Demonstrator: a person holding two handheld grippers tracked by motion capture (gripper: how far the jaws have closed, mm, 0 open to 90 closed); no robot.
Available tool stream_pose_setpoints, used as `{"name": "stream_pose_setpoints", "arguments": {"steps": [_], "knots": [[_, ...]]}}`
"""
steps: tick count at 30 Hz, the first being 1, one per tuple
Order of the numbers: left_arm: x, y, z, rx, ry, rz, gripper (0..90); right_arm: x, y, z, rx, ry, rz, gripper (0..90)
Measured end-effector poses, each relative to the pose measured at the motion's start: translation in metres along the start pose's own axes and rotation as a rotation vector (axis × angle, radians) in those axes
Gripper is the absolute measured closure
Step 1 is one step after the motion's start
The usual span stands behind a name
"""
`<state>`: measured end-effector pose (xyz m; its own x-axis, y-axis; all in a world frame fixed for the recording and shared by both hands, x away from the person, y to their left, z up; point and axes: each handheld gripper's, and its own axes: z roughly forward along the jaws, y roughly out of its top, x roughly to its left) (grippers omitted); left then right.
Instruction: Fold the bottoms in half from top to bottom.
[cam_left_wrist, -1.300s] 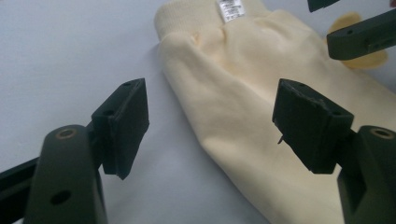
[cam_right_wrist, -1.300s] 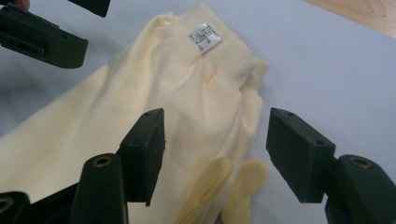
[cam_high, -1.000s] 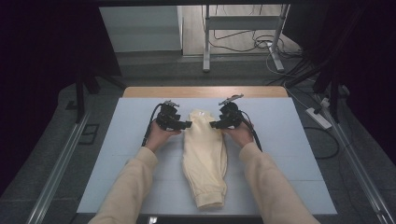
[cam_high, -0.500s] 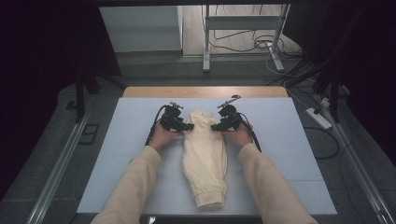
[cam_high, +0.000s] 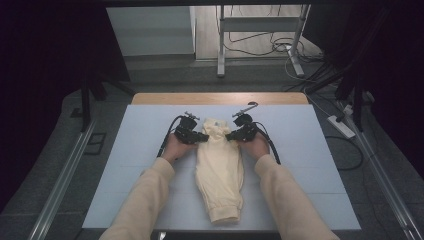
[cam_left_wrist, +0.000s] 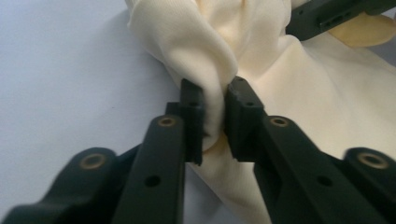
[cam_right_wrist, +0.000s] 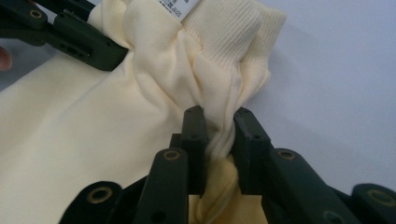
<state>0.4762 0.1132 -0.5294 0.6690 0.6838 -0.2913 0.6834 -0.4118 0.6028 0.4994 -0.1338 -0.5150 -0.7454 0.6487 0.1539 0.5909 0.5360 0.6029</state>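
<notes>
The garment (cam_high: 219, 170) lies folded lengthwise on the mat (cam_high: 125, 165), its far end between the two grippers; the left gripper (cam_left_wrist: 215, 119) has just been closing and its jaws now pinch a bunched fold at the garment's left edge; the right gripper (cam_right_wrist: 218, 140) has likewise been closing and grips gathered cloth just below the ribbed band (cam_right_wrist: 229, 28), beside a white label (cam_right_wrist: 180, 7); nothing stands in the way; a wooden table edge (cam_high: 220, 98) shows beyond the mat.
</notes>
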Motion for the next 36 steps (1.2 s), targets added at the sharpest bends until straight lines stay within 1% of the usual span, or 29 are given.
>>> {"name": "stream_pose_setpoints", "arguments": {"steps": [4,7,10,12,17,18,20,24,27,29,33,36], "knots": [[-0.004,0.001,-0.004,-0.006,0.001,0.024,81.0,0.005,0.001,-0.005,0.015,-0.021,-0.044,78.5],[-0.007,0.003,-0.011,-0.033,-0.004,0.038,81.5,0.006,0.003,-0.013,0.007,-0.022,-0.056,78.6],[-0.011,0.006,-0.018,-0.063,-0.009,0.049,81.6,0.006,0.004,-0.023,-0.023,-0.019,-0.06,78.6],[-0.014,0.008,-0.022,-0.074,-0.008,0.059,81.6,0.007,0.005,-0.028,-0.033,-0.021,-0.066,78.5],[-0.018,0.012,-0.031,-0.089,-0.004,0.082,81.9,0.01,0.006,-0.036,-0.059,-0.031,-0.075,78.5],[-0.019,0.013,-0.033,-0.094,-0.005,0.081,81.9,0.011,0.006,-0.038,-0.063,-0.032,-0.077,78.5],[-0.021,0.017,-0.039,-0.108,-0.004,0.09,82.0,0.011,0.008,-0.042,-0.076,-0.036,-0.085,78.5],[-0.025,0.027,-0.053,-0.13,0.0,0.113,82.1,0.013,0.015,-0.055,-0.122,-0.055,-0.101,78.6],[-0.029,0.033,-0.061,-0.158,0.004,0.122,82.2,0.014,0.021,-0.066,-0.15,-0.06,-0.098,78.7],[-0.03,0.033,-0.062,-0.159,0.001,0.122,82.2,0.013,0.021,-0.068,-0.169,-0.055,-0.086,78.7],[-0.031,0.032,-0.058,-0.147,-0.003,0.118,82.2,0.011,0.016,-0.065,-0.166,-0.047,-0.067,78.6],[-0.03,0.034,-0.058,-0.151,0.002,0.121,82.2,0.009,0.015,-0.064,-0.171,-0.047,-0.062,78.7]]}}
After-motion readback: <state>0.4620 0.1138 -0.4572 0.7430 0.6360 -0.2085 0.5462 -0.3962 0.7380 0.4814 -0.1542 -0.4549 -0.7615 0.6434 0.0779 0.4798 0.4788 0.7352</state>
